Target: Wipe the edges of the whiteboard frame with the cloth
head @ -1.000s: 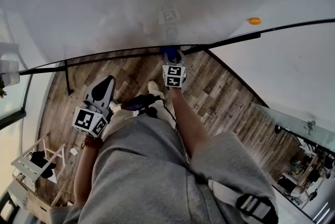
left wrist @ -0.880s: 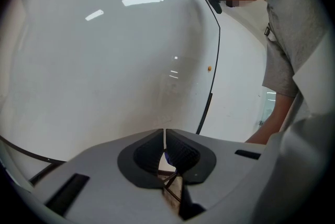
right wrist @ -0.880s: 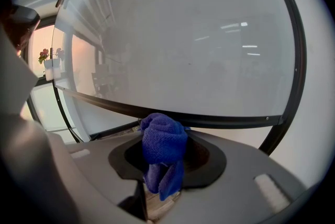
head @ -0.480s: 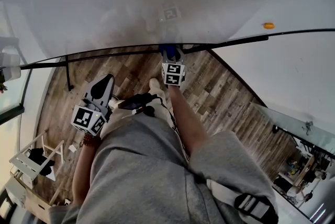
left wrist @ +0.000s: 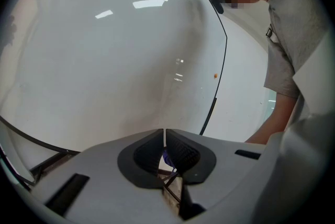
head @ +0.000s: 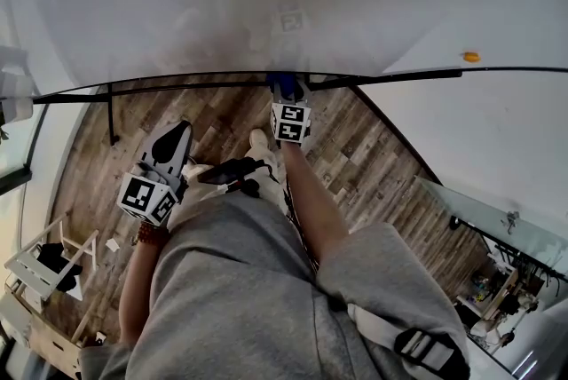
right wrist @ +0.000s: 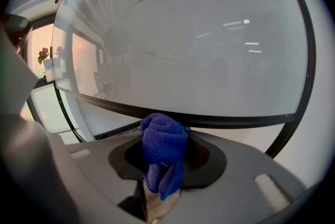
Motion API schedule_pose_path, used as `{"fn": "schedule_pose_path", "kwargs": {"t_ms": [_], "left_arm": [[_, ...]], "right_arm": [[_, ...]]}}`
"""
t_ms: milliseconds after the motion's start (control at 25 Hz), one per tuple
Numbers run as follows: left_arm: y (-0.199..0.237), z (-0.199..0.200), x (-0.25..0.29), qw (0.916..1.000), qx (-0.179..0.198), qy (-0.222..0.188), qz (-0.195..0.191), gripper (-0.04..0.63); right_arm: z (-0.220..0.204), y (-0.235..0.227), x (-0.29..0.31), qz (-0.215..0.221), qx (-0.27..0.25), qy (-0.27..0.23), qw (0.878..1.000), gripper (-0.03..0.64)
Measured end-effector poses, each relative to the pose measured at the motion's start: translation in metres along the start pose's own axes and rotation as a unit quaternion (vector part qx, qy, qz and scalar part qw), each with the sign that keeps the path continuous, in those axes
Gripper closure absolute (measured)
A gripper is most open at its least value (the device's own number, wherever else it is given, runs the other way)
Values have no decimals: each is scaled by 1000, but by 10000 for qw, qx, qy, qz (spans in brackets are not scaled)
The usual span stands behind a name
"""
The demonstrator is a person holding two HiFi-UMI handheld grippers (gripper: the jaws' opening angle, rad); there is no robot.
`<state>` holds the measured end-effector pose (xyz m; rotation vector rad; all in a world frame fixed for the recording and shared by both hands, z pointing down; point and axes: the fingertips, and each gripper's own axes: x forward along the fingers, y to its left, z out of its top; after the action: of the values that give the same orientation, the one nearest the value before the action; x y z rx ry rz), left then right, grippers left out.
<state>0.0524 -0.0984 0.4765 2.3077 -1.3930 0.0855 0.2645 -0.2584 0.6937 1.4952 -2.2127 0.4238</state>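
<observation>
At the centre of the head view, the right gripper (head: pixel 286 89) pinches the blue cloth (right wrist: pixel 163 140) at the whiteboard's black bottom frame (head: pixel 160 91), while the left gripper (left wrist: pixel 165 136), jaws pressed together empty, hangs aside, so wiping seems partway, with the side edges likely left.

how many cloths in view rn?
1. The blue cloth is clamped in the right gripper, at the bottom edge of the whiteboard frame. The left gripper is shut, with no cloth in it. No others are visible.
</observation>
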Motion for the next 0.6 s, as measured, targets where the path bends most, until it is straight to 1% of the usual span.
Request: {"fn": "schedule_pose_path", "kwargs": {"t_ms": [240,480,600], "left_arm": [[17,1,-15,9997,-174,-146,84,574],[30,0,-29,9994,-312,-163,11,575],[37,0,-37,9994,-305,-144,-85,575]], "right_arm": [[4,21,3,-11,46,83,10000,469],[4,34,7,-121,124,181,9997,469],[7,42,8,-212,214,152,9994,469]]}}
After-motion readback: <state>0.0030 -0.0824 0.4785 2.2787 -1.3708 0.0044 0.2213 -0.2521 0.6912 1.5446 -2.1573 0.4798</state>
